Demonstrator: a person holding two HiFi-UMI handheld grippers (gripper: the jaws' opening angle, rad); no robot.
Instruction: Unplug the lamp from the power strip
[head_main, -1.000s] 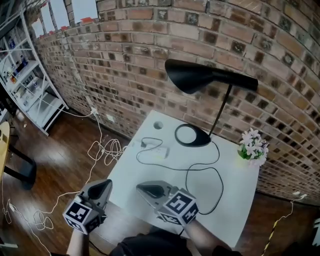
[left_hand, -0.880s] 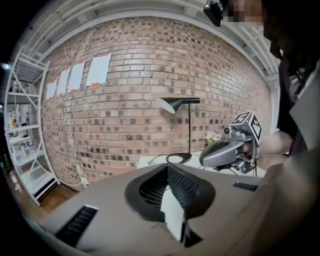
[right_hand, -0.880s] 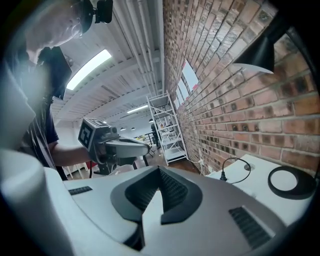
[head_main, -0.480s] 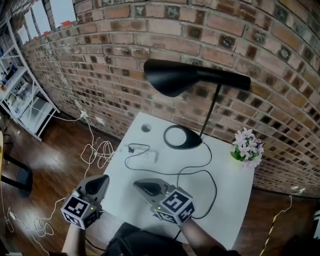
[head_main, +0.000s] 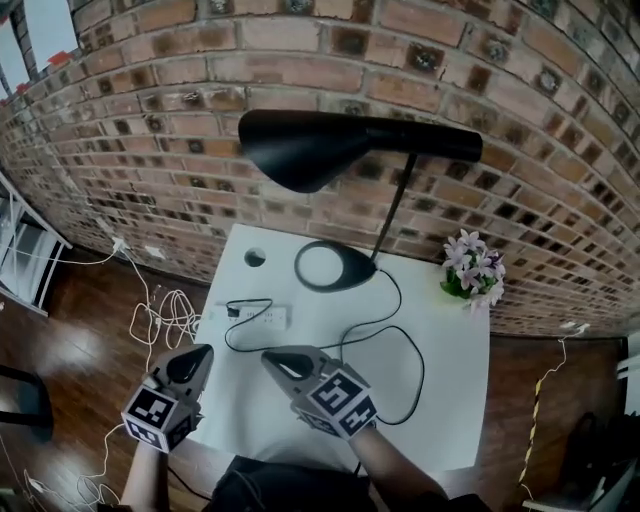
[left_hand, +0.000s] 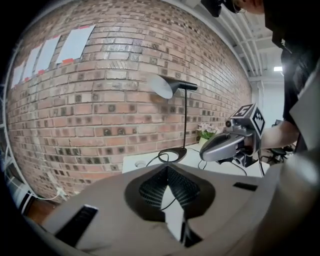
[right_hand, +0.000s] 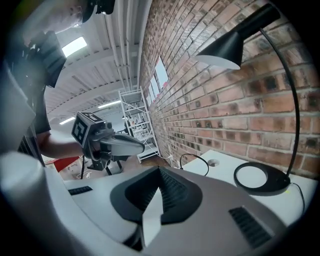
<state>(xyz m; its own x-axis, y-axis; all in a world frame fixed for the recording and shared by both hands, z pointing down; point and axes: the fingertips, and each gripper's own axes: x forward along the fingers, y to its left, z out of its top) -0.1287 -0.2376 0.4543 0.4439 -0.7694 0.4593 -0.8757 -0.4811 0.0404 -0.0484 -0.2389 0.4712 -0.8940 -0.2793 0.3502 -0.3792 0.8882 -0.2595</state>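
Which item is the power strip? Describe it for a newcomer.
On the white table by the brick wall, look toward its left edge, in front of the lamp base. The power strip is the small white block where the black cord ends.

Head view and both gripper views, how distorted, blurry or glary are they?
Head view: sharp, but the brick wall bows into curves. Left gripper view: fisheye with black corners, near foreground soft. Right gripper view: the lamp stem bends in an arc, and the ceiling light blows out white.
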